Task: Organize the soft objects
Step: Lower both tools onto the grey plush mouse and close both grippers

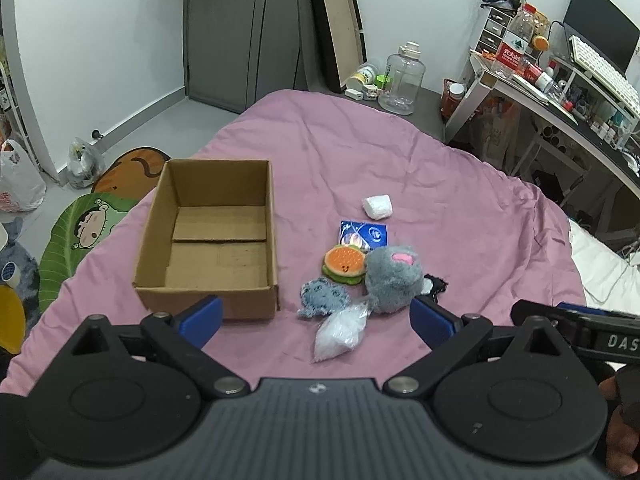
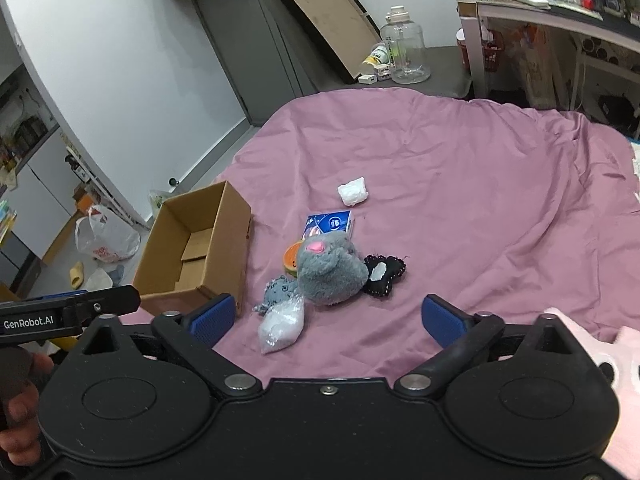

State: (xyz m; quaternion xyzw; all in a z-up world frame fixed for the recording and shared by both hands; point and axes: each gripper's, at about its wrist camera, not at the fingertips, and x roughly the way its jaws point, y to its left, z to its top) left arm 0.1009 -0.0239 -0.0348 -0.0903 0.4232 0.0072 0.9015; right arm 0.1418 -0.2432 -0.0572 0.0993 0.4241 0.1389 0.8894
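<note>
A pile of soft things lies on the pink bedspread (image 1: 460, 184): a grey plush ball (image 1: 394, 282) (image 2: 330, 272), a burger plush (image 1: 345, 265), a small blue-grey plush (image 1: 322, 296) (image 2: 278, 290), a black heart cushion (image 2: 384, 274), a clear bag of white filling (image 1: 340, 334) (image 2: 280, 326), a blue tissue pack (image 1: 366, 234) and a white wad (image 1: 378, 206). An empty cardboard box (image 1: 208, 236) (image 2: 196, 248) stands left of the pile. My left gripper (image 1: 318, 318) hangs open just before the bag. My right gripper (image 2: 328, 316) is open too, with nothing between its pads.
A desk (image 1: 560, 92) with bottles and a keyboard stands at the right. On the floor beyond the bed are a big water jug (image 1: 402, 80), a leaning tray (image 1: 340, 28), plastic bags and mats. A pink plush (image 2: 616, 356) lies at the near right.
</note>
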